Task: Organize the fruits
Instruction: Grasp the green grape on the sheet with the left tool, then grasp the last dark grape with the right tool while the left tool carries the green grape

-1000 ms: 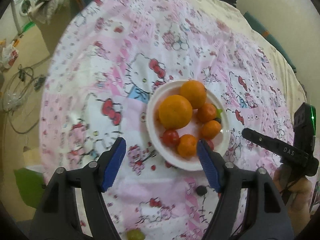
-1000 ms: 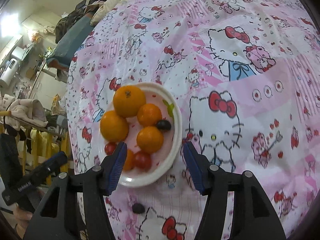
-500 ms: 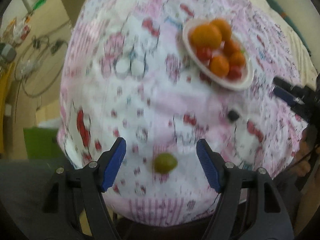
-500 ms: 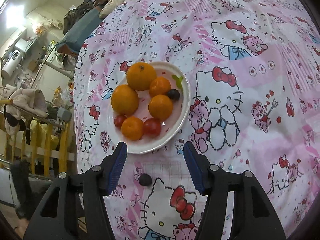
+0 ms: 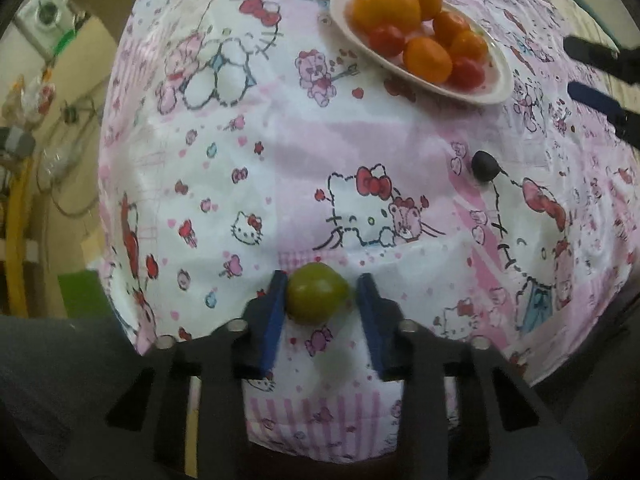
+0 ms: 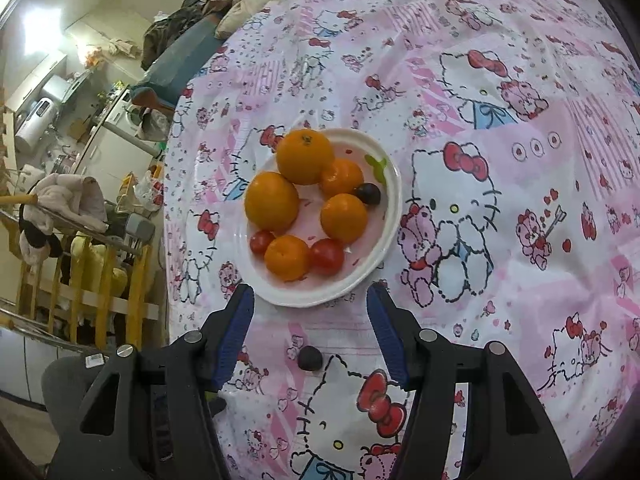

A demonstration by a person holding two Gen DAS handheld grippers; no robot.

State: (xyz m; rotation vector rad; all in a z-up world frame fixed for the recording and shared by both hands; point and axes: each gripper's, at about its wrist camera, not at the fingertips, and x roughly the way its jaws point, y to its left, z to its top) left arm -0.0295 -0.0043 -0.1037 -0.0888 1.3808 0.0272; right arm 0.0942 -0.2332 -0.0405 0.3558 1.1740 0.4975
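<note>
A green grape (image 5: 317, 298) lies near the table's front edge between the blue pads of my left gripper (image 5: 320, 300); the left pad touches it, the right pad stands a small gap off. A white plate (image 5: 502, 80) of oranges and red tomatoes sits at the far right; in the right wrist view the plate (image 6: 394, 216) also holds a dark grape (image 6: 368, 193). A loose dark grape (image 5: 484, 165) lies on the cloth, and shows in the right wrist view (image 6: 309, 357) between the open fingers of my right gripper (image 6: 310, 308).
The round table wears a pink Hello Kitty cloth (image 6: 500, 160). My right gripper's fingers (image 5: 596, 100) show at the right edge of the left wrist view. Off the table's left edge are yellow rails (image 6: 104, 280), clothes and floor clutter.
My left gripper has swung from over the plate down to the table's front edge, and its jaws have narrowed around the green grape. My right gripper has drawn back slightly from the plate.
</note>
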